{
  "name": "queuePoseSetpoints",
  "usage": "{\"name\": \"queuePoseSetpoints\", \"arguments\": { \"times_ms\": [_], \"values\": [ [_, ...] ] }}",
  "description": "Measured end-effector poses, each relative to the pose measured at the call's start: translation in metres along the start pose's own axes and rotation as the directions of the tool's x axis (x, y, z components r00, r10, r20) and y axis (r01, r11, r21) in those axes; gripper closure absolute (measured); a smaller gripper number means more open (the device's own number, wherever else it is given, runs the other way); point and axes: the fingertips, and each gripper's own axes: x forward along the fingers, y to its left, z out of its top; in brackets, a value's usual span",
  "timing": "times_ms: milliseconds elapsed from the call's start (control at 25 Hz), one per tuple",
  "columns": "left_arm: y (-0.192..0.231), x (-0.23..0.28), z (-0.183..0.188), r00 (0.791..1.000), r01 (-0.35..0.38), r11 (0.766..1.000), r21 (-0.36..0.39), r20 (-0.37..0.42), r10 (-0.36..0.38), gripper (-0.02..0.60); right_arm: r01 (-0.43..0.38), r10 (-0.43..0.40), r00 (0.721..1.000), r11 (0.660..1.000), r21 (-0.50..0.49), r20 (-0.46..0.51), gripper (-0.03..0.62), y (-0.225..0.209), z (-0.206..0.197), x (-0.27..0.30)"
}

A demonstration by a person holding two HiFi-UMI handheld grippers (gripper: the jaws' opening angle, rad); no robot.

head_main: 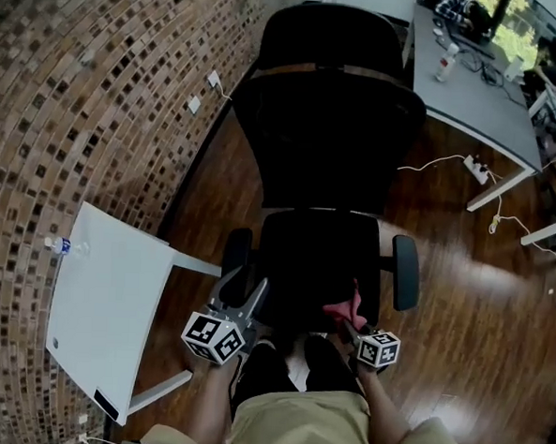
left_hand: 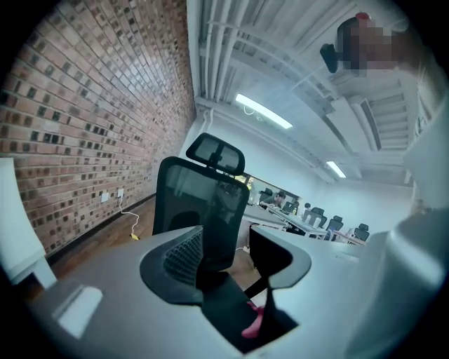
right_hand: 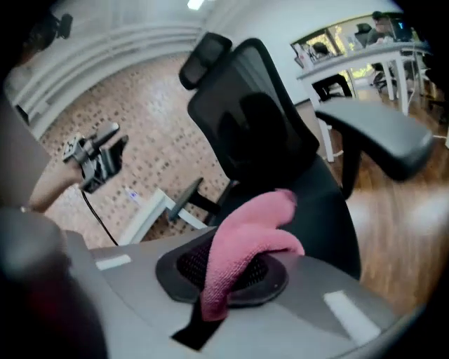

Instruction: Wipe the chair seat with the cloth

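A black office chair stands in front of me, its seat (head_main: 318,261) low in the head view and its mesh back (head_main: 326,125) beyond. My right gripper (head_main: 353,331) hovers at the seat's front right edge, shut on a pink cloth (head_main: 346,310) that droops onto the seat. In the right gripper view the cloth (right_hand: 247,242) bulges out between the jaws of that gripper (right_hand: 224,277), with the seat (right_hand: 316,203) behind. My left gripper (head_main: 242,301) is open at the seat's front left corner, holding nothing. The left gripper view shows this gripper (left_hand: 231,263), the chair back (left_hand: 200,203) and a bit of cloth (left_hand: 254,322).
The chair's armrests (head_main: 405,271) (head_main: 235,256) flank the seat. A white table (head_main: 104,309) with a small bottle (head_main: 60,245) stands at my left against the brick wall (head_main: 89,92). A grey desk (head_main: 474,88) is at the back right, with a power strip (head_main: 476,167) and cables on the wood floor.
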Motion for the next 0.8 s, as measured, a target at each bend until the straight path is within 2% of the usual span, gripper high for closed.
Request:
{"name": "queuePoseSetpoints", "arguments": {
  "times_ms": [80,160,320,440,520,600,720,800],
  "values": [
    [-0.015,-0.023,0.015,0.999,0.022,0.999,0.025,0.030,-0.022,0.391,-0.054,0.058,0.991,0.998,-0.039,0.124,0.579,0.048,0.037,-0.016],
    [-0.031,-0.047,0.030,0.996,0.047,0.997,0.066,0.069,-0.052,0.391,-0.088,0.109,0.963,0.992,-0.092,0.248,0.579,0.091,0.073,-0.037],
    [-0.065,-0.105,0.049,0.985,0.084,0.985,0.149,0.139,-0.105,0.391,-0.114,0.191,0.869,0.975,-0.192,0.457,0.580,0.181,0.126,-0.102],
    [-0.087,-0.161,0.056,0.974,0.094,0.976,0.198,0.183,-0.131,0.397,0.005,0.145,0.795,0.970,-0.244,0.589,0.580,0.239,0.137,-0.157],
    [-0.092,-0.193,0.058,0.970,0.075,0.966,0.246,0.207,-0.128,0.399,0.103,0.115,0.759,0.951,-0.293,0.641,0.579,0.274,0.136,-0.180],
    [-0.090,-0.221,0.059,0.967,0.044,0.963,0.266,0.231,-0.107,0.402,0.164,0.120,0.742,0.922,-0.351,0.659,0.579,0.308,0.130,-0.194],
    [-0.096,-0.253,0.062,0.959,-0.007,0.966,0.257,0.275,-0.066,0.402,0.195,0.155,0.742,0.881,-0.431,0.653,0.577,0.350,0.116,-0.215],
    [-0.109,-0.266,0.066,0.951,-0.039,0.967,0.253,0.307,-0.042,0.411,0.222,0.186,0.744,0.836,-0.501,0.642,0.577,0.370,0.108,-0.227]
  ]
}}
